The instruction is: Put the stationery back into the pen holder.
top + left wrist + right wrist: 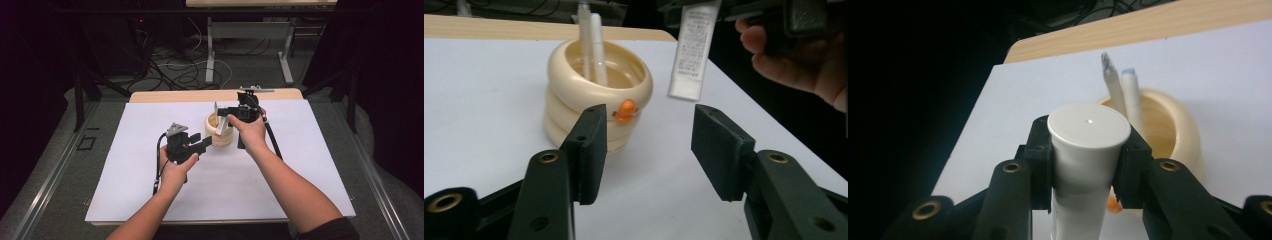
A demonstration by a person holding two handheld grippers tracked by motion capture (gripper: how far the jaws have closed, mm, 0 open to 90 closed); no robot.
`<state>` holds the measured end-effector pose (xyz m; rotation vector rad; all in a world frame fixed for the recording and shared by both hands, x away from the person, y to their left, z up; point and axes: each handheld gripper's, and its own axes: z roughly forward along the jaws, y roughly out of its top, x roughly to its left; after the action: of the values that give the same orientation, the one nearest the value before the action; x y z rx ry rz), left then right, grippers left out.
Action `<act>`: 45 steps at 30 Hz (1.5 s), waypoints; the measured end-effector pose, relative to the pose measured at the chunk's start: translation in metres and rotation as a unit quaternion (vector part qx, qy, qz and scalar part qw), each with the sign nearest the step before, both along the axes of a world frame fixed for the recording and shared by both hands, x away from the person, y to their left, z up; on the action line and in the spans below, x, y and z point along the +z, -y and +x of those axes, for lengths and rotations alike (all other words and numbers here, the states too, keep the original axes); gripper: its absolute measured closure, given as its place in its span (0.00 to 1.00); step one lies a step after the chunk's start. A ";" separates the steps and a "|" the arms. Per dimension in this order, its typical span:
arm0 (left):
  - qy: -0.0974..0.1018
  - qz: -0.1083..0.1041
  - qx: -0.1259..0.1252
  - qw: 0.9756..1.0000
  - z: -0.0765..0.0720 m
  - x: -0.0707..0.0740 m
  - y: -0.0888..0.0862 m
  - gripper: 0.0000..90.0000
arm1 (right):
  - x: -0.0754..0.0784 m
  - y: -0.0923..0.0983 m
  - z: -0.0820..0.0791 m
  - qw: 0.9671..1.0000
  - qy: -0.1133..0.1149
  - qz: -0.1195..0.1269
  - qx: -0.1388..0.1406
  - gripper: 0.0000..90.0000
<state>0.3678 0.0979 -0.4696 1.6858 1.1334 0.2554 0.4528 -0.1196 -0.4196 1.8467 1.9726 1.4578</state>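
Dark surroundings enclose a bench (150,200) covered with a white sheet, with cables on the floor behind it, hard to make out in the shadow. Near the far middle of the bench stands a cream ringed cup (220,131), shaped like stacked rings, with a small orange knob (627,110) on its front. Inside the cup lean two thin white sticks (591,45); their tops are cut off in the left gripper view, and what exactly they are cannot be told.

The right tongs (1087,160) are clamped on a white tube (1083,165) just below its round flat cap, and hold it in the air just beside and above the cup, cap end toward the camera of the right gripper. In the left gripper view the flat crimped end of the tube hangs down, with small printed text on it, too fine to read. Its lower body is hidden behind the jaws in the right gripper view.

The left tongs (649,150) stand apart with nothing between them, close in front of the cup and not touching it.
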 end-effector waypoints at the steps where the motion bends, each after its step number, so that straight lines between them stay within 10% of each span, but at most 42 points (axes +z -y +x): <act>1: 0.001 0.003 0.004 1.000 0.001 0.000 -0.002 0.53 | 0.001 -0.001 0.002 1.000 0.007 -0.006 -0.004 0.74; 16: 0.017 0.024 0.046 0.999 0.013 0.001 -0.027 0.40 | 0.012 -0.010 0.027 0.994 0.057 -0.090 -0.028 0.74; 45: -0.022 0.031 0.072 0.997 0.025 -0.009 -0.040 0.14 | -0.027 -0.038 0.050 0.983 0.051 -0.174 -0.026 0.74</act>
<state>0.3932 0.1383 -0.4782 1.6733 1.2934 0.3474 0.5028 -0.0815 -0.4467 1.6268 1.9628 1.0826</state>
